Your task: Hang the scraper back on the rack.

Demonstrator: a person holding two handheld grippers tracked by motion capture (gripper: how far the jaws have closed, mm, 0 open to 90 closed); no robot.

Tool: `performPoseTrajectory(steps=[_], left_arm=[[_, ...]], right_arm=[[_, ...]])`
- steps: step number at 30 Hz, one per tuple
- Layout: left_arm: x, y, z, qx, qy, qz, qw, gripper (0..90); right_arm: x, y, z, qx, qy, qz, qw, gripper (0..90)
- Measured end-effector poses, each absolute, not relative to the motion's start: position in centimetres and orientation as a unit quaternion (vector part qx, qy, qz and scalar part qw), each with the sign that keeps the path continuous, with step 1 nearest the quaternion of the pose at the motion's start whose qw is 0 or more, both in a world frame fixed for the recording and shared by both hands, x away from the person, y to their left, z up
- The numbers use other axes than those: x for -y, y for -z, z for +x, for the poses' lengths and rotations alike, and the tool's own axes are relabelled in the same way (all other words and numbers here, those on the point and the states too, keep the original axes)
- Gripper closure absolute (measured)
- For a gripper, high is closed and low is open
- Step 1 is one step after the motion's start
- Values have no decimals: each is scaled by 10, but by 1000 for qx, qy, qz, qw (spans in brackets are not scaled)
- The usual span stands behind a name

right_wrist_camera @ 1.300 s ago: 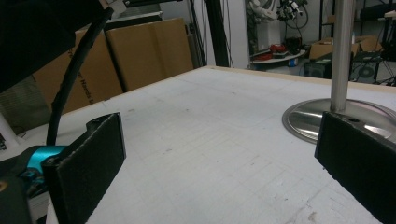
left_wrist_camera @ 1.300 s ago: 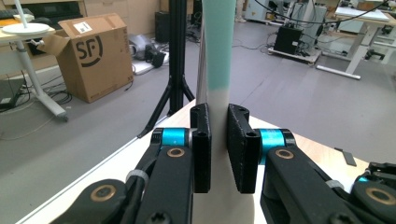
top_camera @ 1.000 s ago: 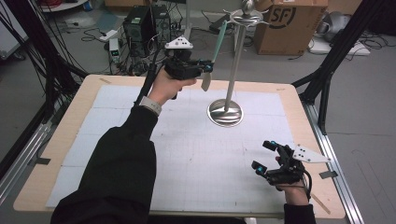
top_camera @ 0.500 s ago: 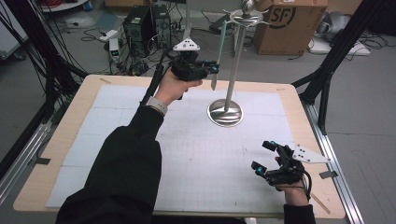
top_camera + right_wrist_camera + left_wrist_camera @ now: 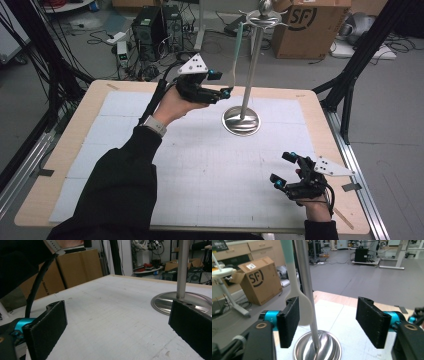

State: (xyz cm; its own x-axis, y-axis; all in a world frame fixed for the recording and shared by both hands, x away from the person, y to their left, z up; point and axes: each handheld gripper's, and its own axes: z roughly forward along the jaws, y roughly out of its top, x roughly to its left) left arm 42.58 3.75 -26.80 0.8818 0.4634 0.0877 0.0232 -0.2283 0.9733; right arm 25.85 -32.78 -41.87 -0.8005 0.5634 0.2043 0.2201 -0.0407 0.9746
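Note:
A steel stand with a round base rises at the table's far middle. A spoon with a teal handle and white head hangs from a hook at the stand's top. My left gripper is just left of the spoon's head, and its jaws have just been opening. In the left gripper view the white head and the pole lie between the wide-apart pads, with the head close beside the left one and the other pad well clear. My right gripper rests open at the near right, nothing between its pads.
A white gridded mat covers the wooden table. Beyond the far edge stand a cardboard box, a computer tower and loose cables. Black frame posts rise at the right and left sides.
The left gripper was shut on the spoon's lower end; its jaws have opened and the spoon now hangs free from the stand. The left hand sank and shifted right. The right hand stayed still.

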Motion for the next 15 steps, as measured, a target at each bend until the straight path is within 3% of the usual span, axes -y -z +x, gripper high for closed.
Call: performPoseTrajectory(steps=[5, 15], left_arm=[[-52, 280, 415, -155, -184, 751, 615, 210], [-90, 304, 402, -180, -175, 756, 604, 108]], right_arm=[[326, 419, 259, -682, -659, 288, 131, 8], [321, 422, 260, -690, -654, 285, 126, 8]])
